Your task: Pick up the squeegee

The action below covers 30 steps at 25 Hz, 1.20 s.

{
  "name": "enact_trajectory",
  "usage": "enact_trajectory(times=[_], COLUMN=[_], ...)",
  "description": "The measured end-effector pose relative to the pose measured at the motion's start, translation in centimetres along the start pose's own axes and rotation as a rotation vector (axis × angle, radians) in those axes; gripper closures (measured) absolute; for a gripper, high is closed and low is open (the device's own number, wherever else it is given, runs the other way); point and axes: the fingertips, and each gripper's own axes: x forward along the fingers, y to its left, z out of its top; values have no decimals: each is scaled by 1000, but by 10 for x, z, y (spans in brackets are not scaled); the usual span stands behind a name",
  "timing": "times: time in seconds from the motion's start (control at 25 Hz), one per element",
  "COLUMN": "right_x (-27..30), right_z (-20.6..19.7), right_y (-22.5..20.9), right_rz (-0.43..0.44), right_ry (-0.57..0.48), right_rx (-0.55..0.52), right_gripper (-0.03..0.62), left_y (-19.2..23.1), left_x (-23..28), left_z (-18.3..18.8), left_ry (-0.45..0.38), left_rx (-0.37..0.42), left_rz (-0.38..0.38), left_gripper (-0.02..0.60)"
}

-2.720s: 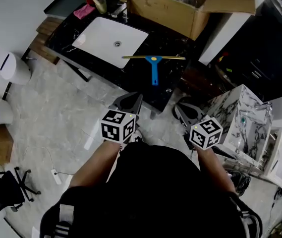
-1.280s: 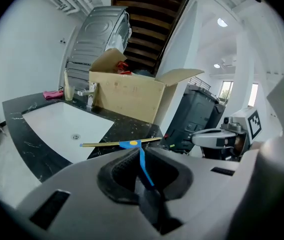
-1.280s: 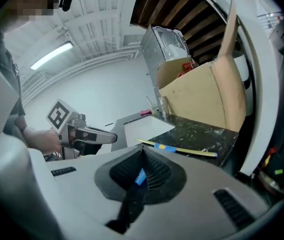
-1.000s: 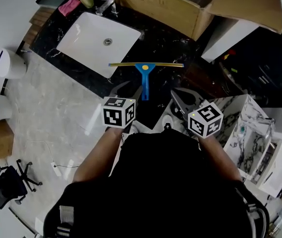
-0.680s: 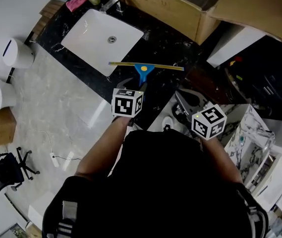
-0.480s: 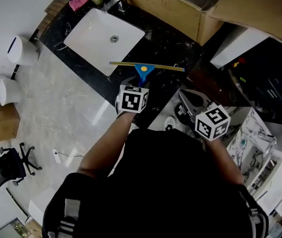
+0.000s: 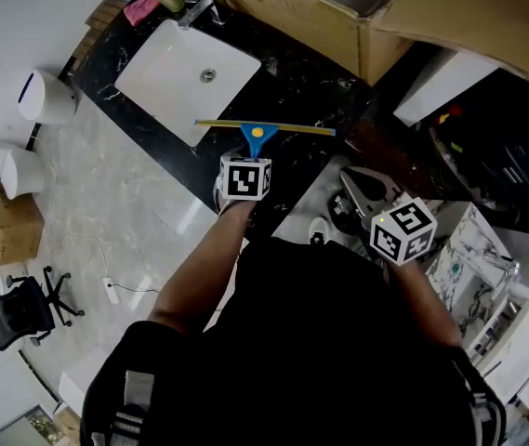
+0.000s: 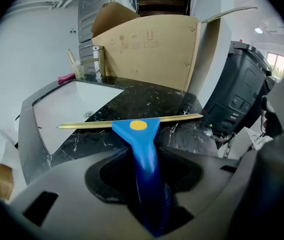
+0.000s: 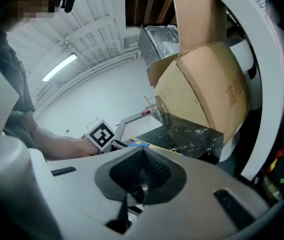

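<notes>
Blue squeegee (image 8: 138, 134) flat on the black marble tabletop (image 7: 292, 82), handle between the just-opened, wide-spread jaws of the left hand-held gripper (image 8: 146, 156), right hand-held gripper (image 9: 142, 151) pressed together, empty, white sink (image 7: 188, 72) beside, cardboard box (image 7: 338, 17) behind, pale marble floor (image 7: 106, 203) below

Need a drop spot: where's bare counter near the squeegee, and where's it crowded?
Free: black counter between the squeegee blade and the cardboard box; the white sink basin is empty too. Crowded: back corner behind the sink, with faucet, cup and pink cloth.
</notes>
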Motion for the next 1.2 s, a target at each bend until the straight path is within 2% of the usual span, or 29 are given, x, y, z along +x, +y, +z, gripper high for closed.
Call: enact_trajectory(times=[0.2,0.4,0.6,0.92,1.2], right_x=[-6,-7,-6,-2,5], right_z=[-5,-5,-1,17,26], right_y=[-9,-14,-11,10,29], right_rz=[-2,-7,-6,-19,-33], right_ry=[3,-3,-24,-91,-123], right_rx=[10,25,50,52,46], right_gripper=[585,585,585,585,585], left_y=[-2,2,2,8,25], left_x=[2,0,-11,-36,-66], left_z=[4,6,10,13,32], left_ry=[-10,-28,-57,-96,-182], left_rx=[27,-7,-39,-33,-44], left_rz=[6,6,-30,-74,-90], left_gripper=[400,429,438,439,439])
